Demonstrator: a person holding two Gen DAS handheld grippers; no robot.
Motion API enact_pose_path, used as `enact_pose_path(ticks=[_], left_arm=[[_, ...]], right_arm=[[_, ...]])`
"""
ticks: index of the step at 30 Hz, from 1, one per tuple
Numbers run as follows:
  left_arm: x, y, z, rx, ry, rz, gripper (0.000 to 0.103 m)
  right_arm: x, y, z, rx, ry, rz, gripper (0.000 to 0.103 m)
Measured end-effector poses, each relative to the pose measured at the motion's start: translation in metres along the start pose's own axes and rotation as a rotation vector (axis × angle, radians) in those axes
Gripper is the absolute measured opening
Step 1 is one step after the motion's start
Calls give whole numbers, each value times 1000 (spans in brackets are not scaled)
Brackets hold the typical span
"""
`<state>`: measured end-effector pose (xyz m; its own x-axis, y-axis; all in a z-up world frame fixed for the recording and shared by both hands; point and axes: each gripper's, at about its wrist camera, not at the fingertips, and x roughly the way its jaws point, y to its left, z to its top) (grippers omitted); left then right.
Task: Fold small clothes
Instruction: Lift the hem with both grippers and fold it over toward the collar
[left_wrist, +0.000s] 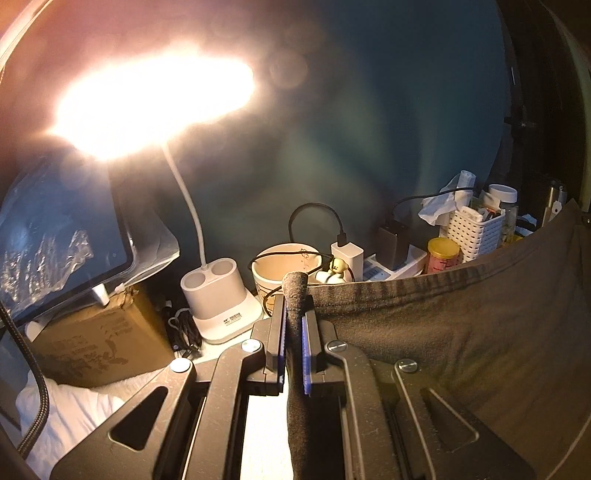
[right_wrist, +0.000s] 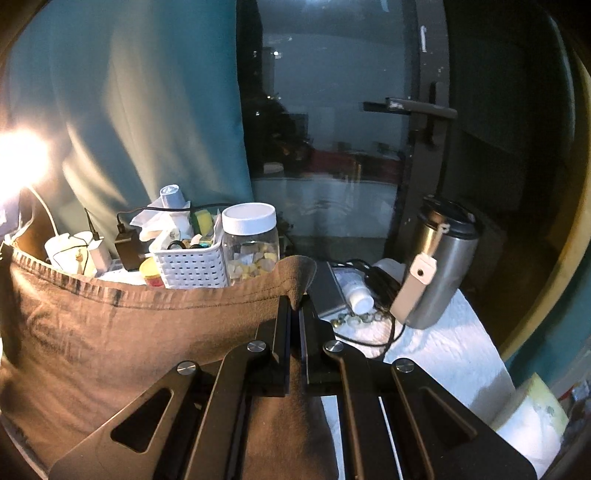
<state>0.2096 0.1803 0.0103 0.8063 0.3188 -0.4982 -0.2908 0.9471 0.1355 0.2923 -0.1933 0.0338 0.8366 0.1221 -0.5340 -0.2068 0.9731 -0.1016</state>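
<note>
A dark brown garment (left_wrist: 461, 332) hangs stretched between my two grippers, its stitched hem running along the top edge. In the left wrist view my left gripper (left_wrist: 294, 314) is shut on the garment's left corner, which sticks up as a small nub between the pads. The cloth spreads away to the right. In the right wrist view my right gripper (right_wrist: 295, 306) is shut on the opposite corner of the garment (right_wrist: 129, 332), and the cloth spreads to the left. Both corners are held above a white textured table cover (right_wrist: 443, 350).
A lit white desk lamp (left_wrist: 218, 299) glares at the left beside a tablet (left_wrist: 62, 236) on a cardboard box (left_wrist: 103, 339). Behind the cloth stand a cup (left_wrist: 284, 266), a white basket (right_wrist: 192, 264), a clear jar (right_wrist: 251, 240) and chargers with cables. A steel flask (right_wrist: 439, 266) stands at right.
</note>
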Motion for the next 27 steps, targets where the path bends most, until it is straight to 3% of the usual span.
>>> enact_pose_path(ticks=[11,27], left_arm=[[37,3,-1,-28,18,20,5],[89,-1,-24,-13,174,44,5]], right_arm=[[43,-4,1,-24,32,-7,5],[104,-3,-32,-24,155,-17,5]])
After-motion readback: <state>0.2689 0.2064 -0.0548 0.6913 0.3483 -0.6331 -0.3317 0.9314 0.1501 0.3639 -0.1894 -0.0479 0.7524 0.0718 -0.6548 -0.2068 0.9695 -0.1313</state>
